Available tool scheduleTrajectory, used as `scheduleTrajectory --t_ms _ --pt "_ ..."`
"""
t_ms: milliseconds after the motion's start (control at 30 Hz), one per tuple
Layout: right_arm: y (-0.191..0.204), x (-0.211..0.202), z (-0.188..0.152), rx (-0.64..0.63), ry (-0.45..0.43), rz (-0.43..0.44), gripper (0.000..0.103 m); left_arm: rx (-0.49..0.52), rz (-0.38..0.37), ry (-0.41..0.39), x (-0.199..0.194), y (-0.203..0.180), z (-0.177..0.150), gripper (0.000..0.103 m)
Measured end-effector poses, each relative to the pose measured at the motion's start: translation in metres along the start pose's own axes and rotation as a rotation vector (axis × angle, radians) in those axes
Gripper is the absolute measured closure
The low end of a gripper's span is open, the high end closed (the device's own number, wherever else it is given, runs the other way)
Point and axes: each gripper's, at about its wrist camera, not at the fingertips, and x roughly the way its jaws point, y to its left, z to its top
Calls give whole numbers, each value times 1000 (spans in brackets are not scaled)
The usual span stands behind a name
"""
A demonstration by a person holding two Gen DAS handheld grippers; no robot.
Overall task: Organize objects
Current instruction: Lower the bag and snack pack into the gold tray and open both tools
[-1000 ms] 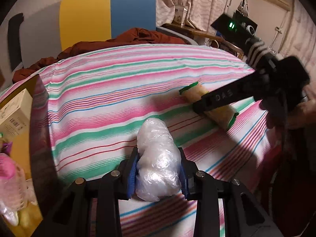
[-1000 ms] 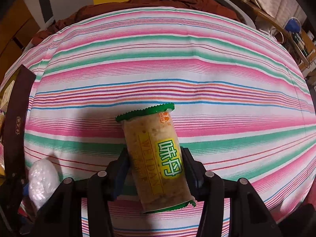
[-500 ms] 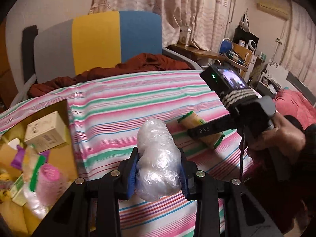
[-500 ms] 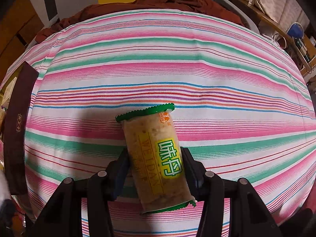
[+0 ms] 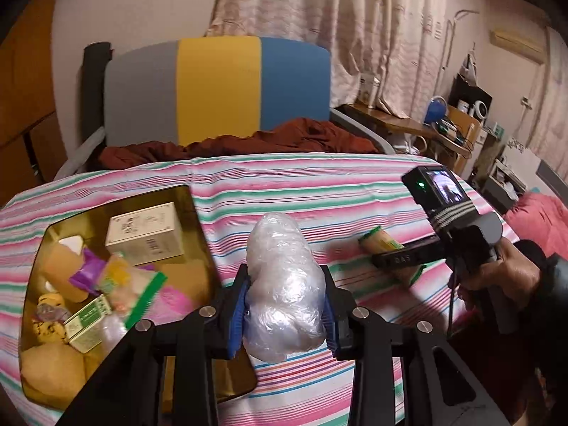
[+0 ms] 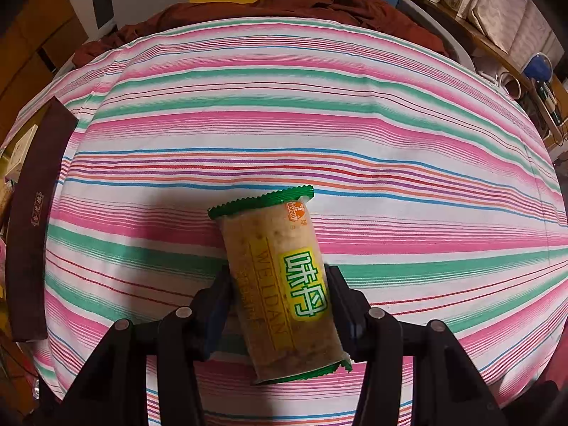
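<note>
On the left, a gold box (image 5: 198,213) sits on the striped bed cover (image 5: 319,184). It is already full of small things: a cream carton (image 5: 145,234), a purple packet (image 5: 88,269), a green-edged bag (image 5: 142,291) and more. A second ago only its edge showed in the left view. Now most of the box is in sight, so the left hand has lifted and swung over toward it.

In the middle, the left gripper (image 5: 284,294) has its jaws squeezed tight on a soft ball of clear plastic wrap (image 5: 284,284). The ball is off the cover and hangs just beside the box's near corner. That means this thing is nearly home; I think it only needs to go over the box and be let go.

On the right, the right gripper (image 6: 280,294) has hardly moved. Its jaws are partly open around a long snack pack (image 6: 280,277) with green ends. The pads seem to press its sides, though that is hard to see. The pack looks to lie on the cover, well apart from the box, so it likely goes next.
</note>
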Motion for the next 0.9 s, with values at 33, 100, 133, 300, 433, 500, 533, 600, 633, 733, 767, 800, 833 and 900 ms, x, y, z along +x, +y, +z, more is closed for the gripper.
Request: scheduleTrajectory --t_ms 33,100,133,300,433,500,533,600,633,733,767,800,833,900 --pt "-4 -3 -4 -2 1 0 51 -7 4 0 -1 3 0 67" --pt "0 -1 -2 -4 13 12 51 -26 9 2 -4 14 -1 67" --pt "1 0 -2 -8 17 18 51 -36 14 1 -6 20 -2 67" --pt "21 -12 -6 -4 5 83 52 -123 65 -16 -22 65 -3 67" --pt "54 -38 -5 -32 -62 183 52 -203 135 -24 -31 108 -9 67" --pt "78 -54 -4 -58 -97 256 52 -244 177 -16 -34 132 -13 67" --pt "98 -56 4 -76 -116 291 52 -261 195 -12 -35 142 -16 67" --pt "122 -64 6 -105 -142 339 52 -285 222 -12 -37 157 -19 67" --pt "138 -69 4 -120 -151 369 52 -294 237 -9 -37 164 -20 67" --pt "181 -83 -1 -191 -177 450 52 -305 263 0 -38 177 -21 66" --pt "196 -85 -4 -222 -182 481 52 -302 273 1 -37 179 -22 66" --pt "206 -87 -7 -245 -185 496 52 -299 286 4 -36 180 -23 66" --pt "219 -88 -13 -270 -195 498 52 -303 289 9 -34 182 -23 66" --pt "233 -83 -16 -288 -192 499 52 -311 295 18 -32 184 -25 63"
